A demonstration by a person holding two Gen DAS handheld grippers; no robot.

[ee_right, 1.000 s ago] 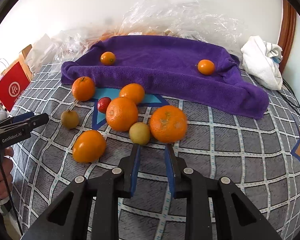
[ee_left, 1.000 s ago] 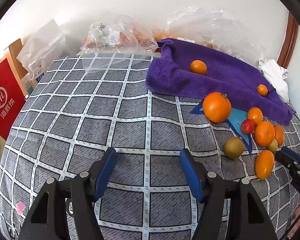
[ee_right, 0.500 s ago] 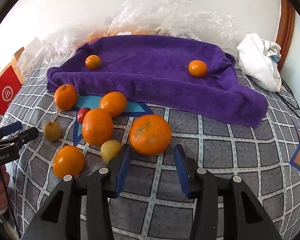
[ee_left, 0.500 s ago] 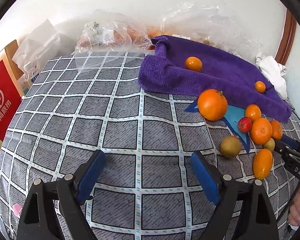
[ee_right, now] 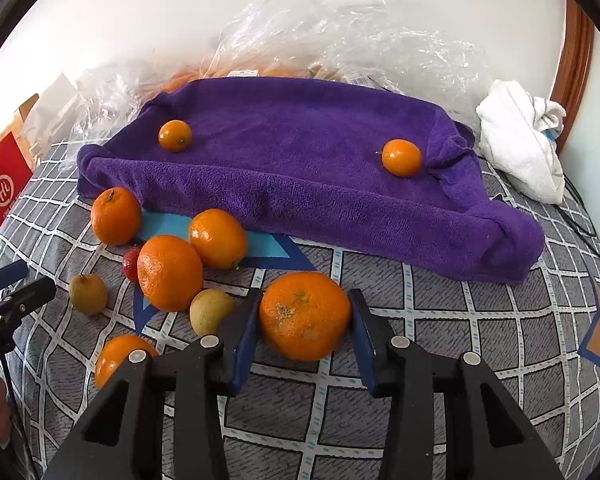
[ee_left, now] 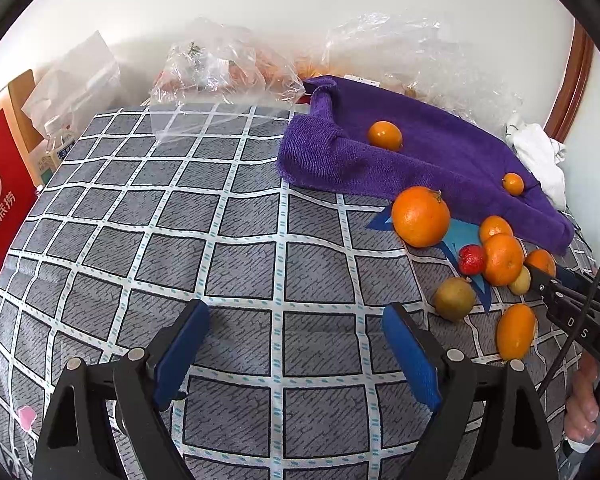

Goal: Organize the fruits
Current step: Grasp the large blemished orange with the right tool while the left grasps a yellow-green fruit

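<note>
A red sign (ee_right: 2, 190) is seen at the far left, beside a grey checked cloth (ee_right: 480, 340). The left gripper (ee_left: 296, 344) is held spread wide over bare cloth, nothing between its blue pads (ee_left: 182, 346). Loose fruit is clustered right of it: a brownish fruit (ee_right: 87, 293), a red fruit (ee_right: 131, 264), several oranges, and a yellow fruit (ee_right: 210, 310). The right gripper (ee_right: 305, 330) is set around a big orange (ee_right: 305, 316); its jaws are closing, and both pads appear to touch the peel, though firm contact cannot be confirmed. Behind, a purple towel (ee_right: 300, 184) is laid with two small oranges on it, well apart. A white rag (ee_right: 520, 140) is bunched at the far right.
</note>
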